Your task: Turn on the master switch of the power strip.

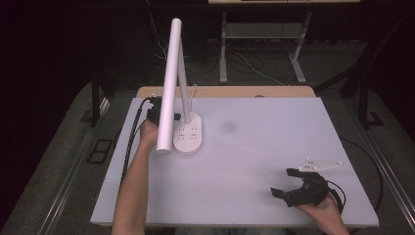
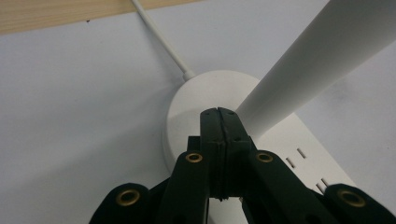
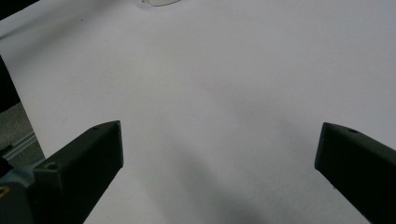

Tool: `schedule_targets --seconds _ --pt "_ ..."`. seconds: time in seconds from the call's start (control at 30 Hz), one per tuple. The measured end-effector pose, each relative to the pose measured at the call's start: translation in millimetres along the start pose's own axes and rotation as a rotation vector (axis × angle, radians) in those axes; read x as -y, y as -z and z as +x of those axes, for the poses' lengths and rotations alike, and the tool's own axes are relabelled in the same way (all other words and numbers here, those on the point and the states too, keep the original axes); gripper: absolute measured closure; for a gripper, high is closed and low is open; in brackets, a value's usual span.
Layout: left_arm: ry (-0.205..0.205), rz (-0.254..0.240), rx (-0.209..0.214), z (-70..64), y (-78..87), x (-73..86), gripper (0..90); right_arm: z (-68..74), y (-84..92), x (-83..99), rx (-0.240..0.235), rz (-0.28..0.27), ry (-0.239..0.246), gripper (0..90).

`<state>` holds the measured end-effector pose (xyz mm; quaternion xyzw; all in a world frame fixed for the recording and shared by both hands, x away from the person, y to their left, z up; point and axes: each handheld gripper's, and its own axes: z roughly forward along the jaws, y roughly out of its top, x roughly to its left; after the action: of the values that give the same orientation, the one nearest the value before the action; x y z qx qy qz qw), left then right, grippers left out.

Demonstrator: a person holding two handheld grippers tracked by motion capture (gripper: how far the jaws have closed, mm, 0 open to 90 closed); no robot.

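Desk lamp [image 1: 182,117], high view: one white lamp stands on its oval base near the far left corner of the bench [image 1: 254,161], stem raised and long light bar angled down toward the left edge. The left gripper [image 1: 155,113] sits just beside the base, at its far left side, half hidden behind the bar. The right gripper [image 1: 288,183] rests near the near right corner, well apart from the lamp. Count: one lamp, two grippers.

Left gripper view: the fingers [image 2: 212,135] are pressed together with nothing between them, their tips at the base [image 2: 196,100] close to the foot of the stem [image 2: 317,60]. One power cord [image 2: 161,39] leaves the base toward the far edge. Judged from this pose, a press on the base is under way; no light shows on the bar.

Right gripper view: the fingers [image 3: 88,158] stand wide apart over bare bench, holding nothing.
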<state>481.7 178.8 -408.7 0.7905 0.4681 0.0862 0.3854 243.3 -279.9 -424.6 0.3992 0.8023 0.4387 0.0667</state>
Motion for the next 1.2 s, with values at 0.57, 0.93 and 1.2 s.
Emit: schedule_targets --seconds 0.57,0.93,1.2 --pt "-0.003 0.005 -0.006 -3.7 -9.5 5.0 89.0 -0.1 -0.6 0.5 -0.003 0.009 0.003 0.6" --pt "0.043 0.01 0.024 2.2 -8.6 6.5 89.7 1.0 -1.9 0.3 -0.005 0.015 0.013 0.6" --pt "0.114 -0.019 0.059 7.7 -10.5 12.0 90.0 2.7 -1.8 0.4 -0.01 0.019 0.018 0.6"
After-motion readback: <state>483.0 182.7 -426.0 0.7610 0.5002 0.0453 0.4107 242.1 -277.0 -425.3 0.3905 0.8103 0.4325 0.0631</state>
